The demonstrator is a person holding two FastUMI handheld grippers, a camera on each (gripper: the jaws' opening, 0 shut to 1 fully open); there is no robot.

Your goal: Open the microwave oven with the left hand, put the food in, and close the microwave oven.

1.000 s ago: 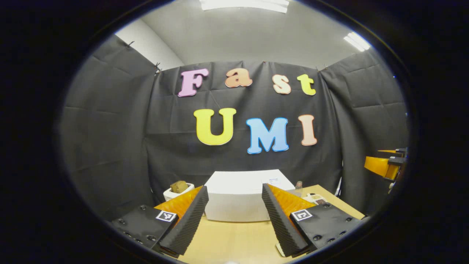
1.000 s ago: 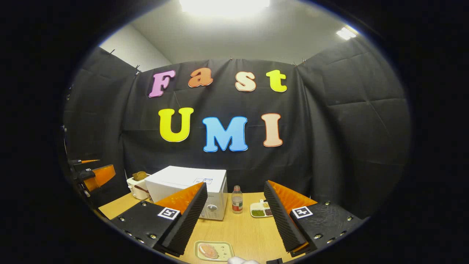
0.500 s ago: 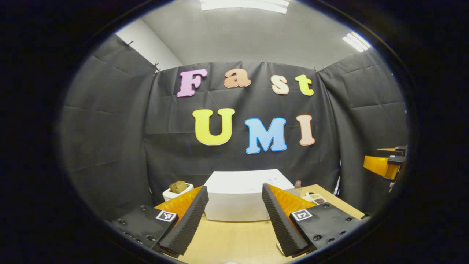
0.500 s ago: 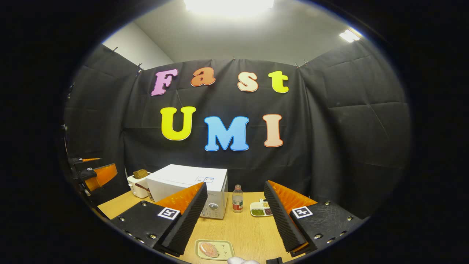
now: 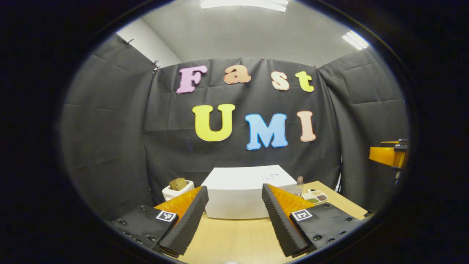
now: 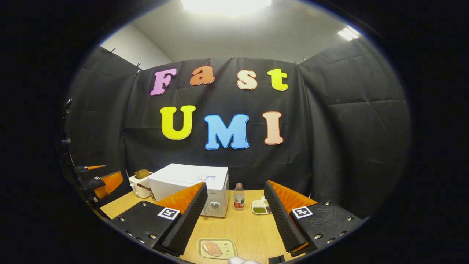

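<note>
Through the left gripper view I am holding the left tool (image 5: 234, 223) released, its two ribbed fingers spread wide at 7 and 5 o'clock with nothing between them but bare wood. The table (image 5: 234, 238) is running forward at 6 o'clock as an open strip, and the one white microwave oven (image 5: 249, 192), door closed as far as I can tell, is sitting at its far end just past the fingertips. One white toaster (image 5: 177, 189) with a brown slice is standing beside it at 8 o'clock; one bottle (image 5: 299, 181) and one divided dish (image 5: 316, 196) are lying toward 4 o'clock near the table's right edge.

Through the right gripper view I am keeping the right tool (image 6: 234, 222) released too, fingers wide apart. One small tray of food (image 6: 217, 248) is lying at 6 o'clock between the fingers, near the table's front edge, well apart from the microwave oven at 11 o'clock. The bottle and dish are standing just right of the oven, with free wood all around. Black cloth is closing the booth on three sides.
</note>
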